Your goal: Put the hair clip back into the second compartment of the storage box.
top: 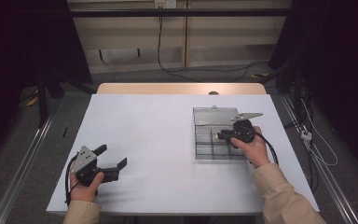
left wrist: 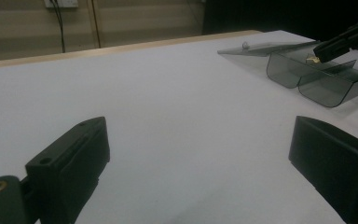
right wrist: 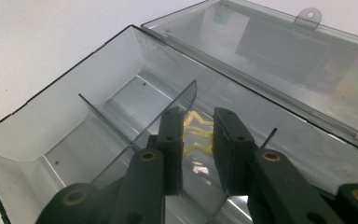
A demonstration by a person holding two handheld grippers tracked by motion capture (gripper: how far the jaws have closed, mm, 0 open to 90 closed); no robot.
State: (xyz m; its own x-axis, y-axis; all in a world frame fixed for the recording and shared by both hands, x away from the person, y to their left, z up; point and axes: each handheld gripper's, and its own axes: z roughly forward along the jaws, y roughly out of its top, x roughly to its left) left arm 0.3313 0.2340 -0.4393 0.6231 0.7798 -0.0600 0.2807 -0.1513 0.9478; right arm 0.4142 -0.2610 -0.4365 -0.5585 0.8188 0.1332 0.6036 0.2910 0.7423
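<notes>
Right gripper [right wrist: 196,140]: black jaws pinch a yellow zigzag piece [right wrist: 196,133], partly hidden.
Box [right wrist: 51,116]: smoky clear plastic, divided (lid open).
Left gripper [top: 111,157]: jaws spread, empty.

A white table [top: 158,154] stands on grey floor [top: 121,74]; black cables [top: 182,70] trail beyond its far edge.

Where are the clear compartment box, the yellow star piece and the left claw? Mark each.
clear compartment box [right wrist: 51,107], right gripper view, its near side wall.
yellow star piece [right wrist: 196,133], right gripper view, its middle between the right claw's jaws.
left claw [top: 109,157], high view, midway between its fingertips.
</notes>
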